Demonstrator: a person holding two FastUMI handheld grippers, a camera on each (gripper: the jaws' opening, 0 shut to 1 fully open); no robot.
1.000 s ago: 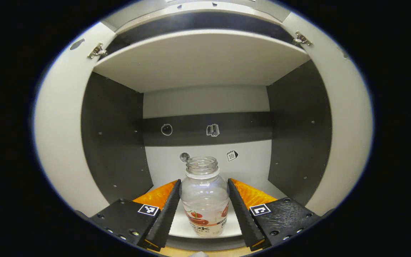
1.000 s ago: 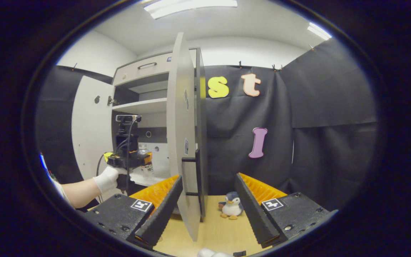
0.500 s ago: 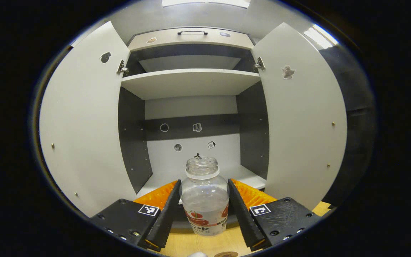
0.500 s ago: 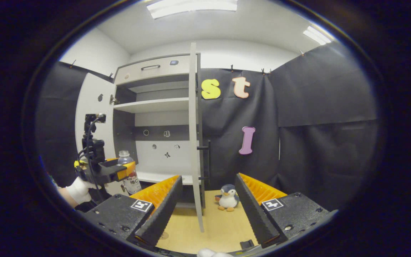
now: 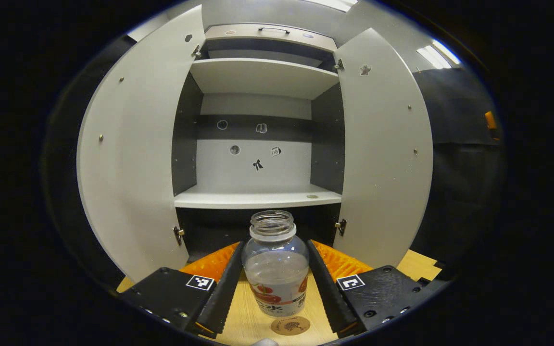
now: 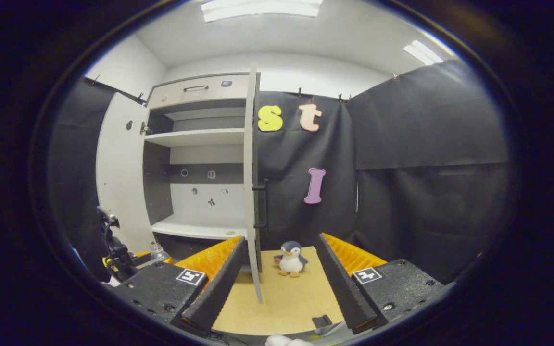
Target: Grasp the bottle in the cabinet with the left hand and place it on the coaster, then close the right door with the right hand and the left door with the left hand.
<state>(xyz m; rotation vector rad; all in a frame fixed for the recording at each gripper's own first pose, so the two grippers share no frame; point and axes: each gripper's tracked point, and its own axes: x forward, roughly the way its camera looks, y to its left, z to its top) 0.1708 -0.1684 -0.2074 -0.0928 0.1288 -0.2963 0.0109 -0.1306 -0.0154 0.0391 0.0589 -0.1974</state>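
Closest in, the left gripper [image 5: 275, 281] has its jaws pressed against both sides of the bottle [image 5: 276, 269], which hangs upright and uncapped above the table [image 5: 245, 317], out of the cabinet. The coaster [image 5: 290, 325] lies on the table just below and a little nearer the front edge than the bottle's base. That offset is my first worry: lowered straight down, the bottle might land half on the coaster's rim and rock. There looks to be liquid inside and no cap, so a tilt or a hard landing could slop it out. Letting go before the base sits flat could tip it.

The right gripper [image 6: 279, 283] waits over the table with its jaws wide apart and nothing between them. Just beyond it the right door [image 6: 250, 192] stands edge-on, its dark handle on the far face. A toy penguin [image 6: 290, 258] sits on the table close beside that door; a careless reach for the door could knock it over.

Farther back, the left door [image 5: 135, 158] stands wide open too. Standing on the coaster out in front of the cabinet [image 5: 258, 144], the bottle might sit close to either door's sweep, though I cannot judge that clearance.
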